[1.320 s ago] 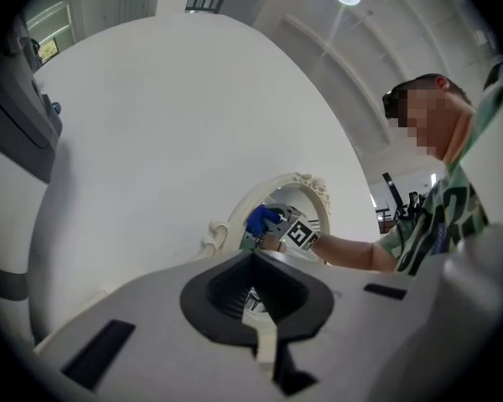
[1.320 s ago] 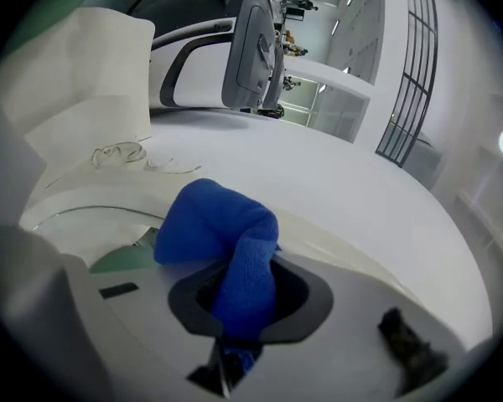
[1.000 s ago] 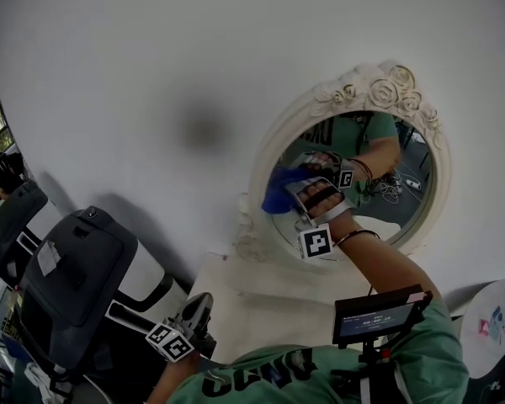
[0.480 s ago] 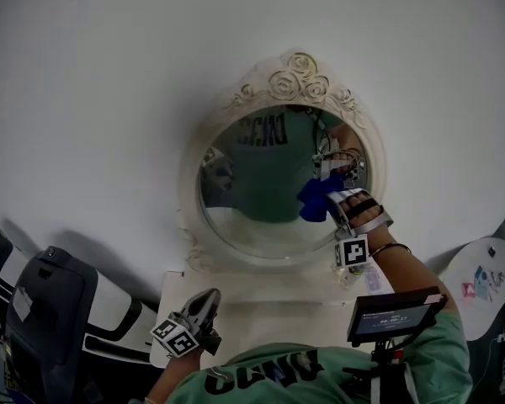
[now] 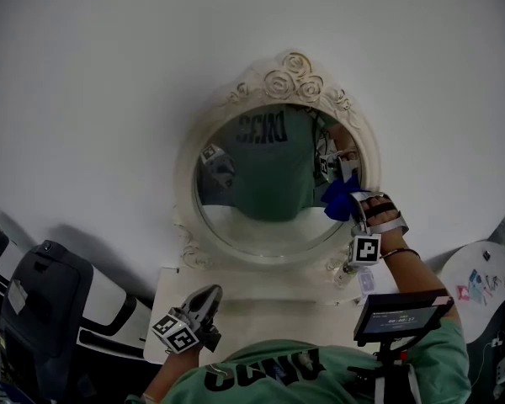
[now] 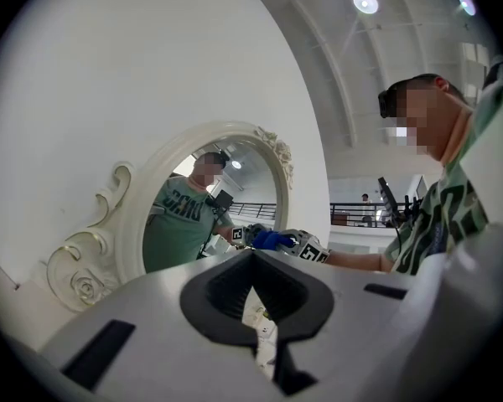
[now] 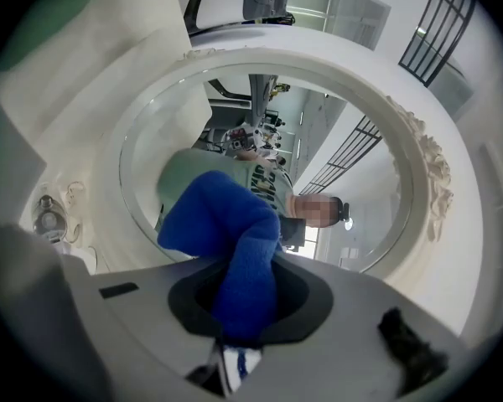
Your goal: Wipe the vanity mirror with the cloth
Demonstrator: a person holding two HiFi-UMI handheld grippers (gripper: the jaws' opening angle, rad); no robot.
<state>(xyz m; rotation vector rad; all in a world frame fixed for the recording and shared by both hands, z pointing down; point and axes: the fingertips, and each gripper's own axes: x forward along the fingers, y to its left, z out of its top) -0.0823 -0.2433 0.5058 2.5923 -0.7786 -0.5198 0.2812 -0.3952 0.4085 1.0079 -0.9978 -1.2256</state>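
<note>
The only container noted was a small clear bottle [image 7: 47,214] standing on the white surface [image 5: 261,297] beside the foot of the mirror frame; its contents could not be made out. The vanity mirror [image 5: 273,183], round with an ornate white frame topped by moulded roses, stood upright on that surface against a white wall [image 5: 109,99]. The right claw [image 5: 349,204] was raised at the right-hand edge of the glass. In the right gripper view, its jaws were pinched on the blue cloth [image 7: 235,241], with the bunched end of the cloth standing out ahead of the right claw [image 7: 230,354] in front of the glass. In the head view, the cloth [image 5: 338,199] lay against the glass at the right side, close to the frame, and met its own reflection there. The left claw [image 5: 204,303] was held low over the surface, below the mirror and well apart from the cloth. In the left gripper view, the jaws of the left claw [image 6: 264,354] were pressed together with nothing between them, and the mirror [image 6: 201,216] appeared ahead and to the left.
</note>
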